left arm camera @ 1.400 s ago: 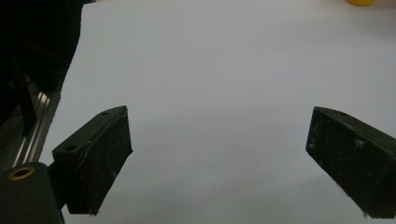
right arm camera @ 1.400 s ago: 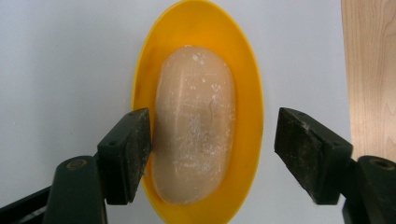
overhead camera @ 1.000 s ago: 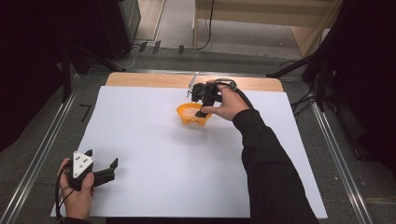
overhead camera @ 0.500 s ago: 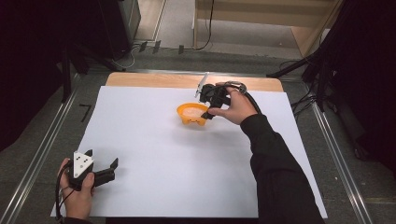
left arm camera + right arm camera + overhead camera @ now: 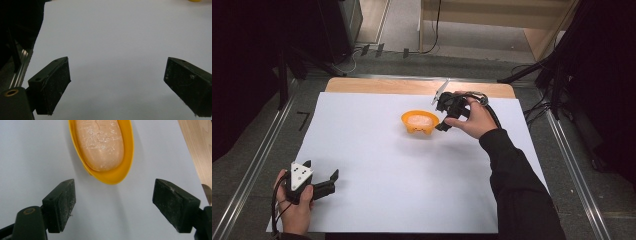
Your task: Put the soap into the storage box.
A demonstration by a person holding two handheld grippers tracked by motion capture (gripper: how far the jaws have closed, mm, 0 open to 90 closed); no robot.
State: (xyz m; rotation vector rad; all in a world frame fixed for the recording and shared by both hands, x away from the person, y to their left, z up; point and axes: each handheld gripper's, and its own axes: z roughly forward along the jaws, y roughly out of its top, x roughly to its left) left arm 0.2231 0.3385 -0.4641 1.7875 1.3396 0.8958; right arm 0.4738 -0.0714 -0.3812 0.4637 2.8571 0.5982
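High view, right gripper (image 5: 443, 119) now beside soap dish (image 5: 420, 122), jaws apart

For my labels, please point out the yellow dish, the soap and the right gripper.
yellow dish (image 5: 113, 178), right gripper view, near rim.
soap (image 5: 101, 142), right gripper view, top face.
right gripper (image 5: 443, 120), high view, between its open jaws.

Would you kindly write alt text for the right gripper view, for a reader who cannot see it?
A yellow oval soap dish holding a pale peach bar of soap sits on a white table cover. The right tool is just short of it, black jaws wide open with nothing between them. A strip of bare wood shows at the right edge.
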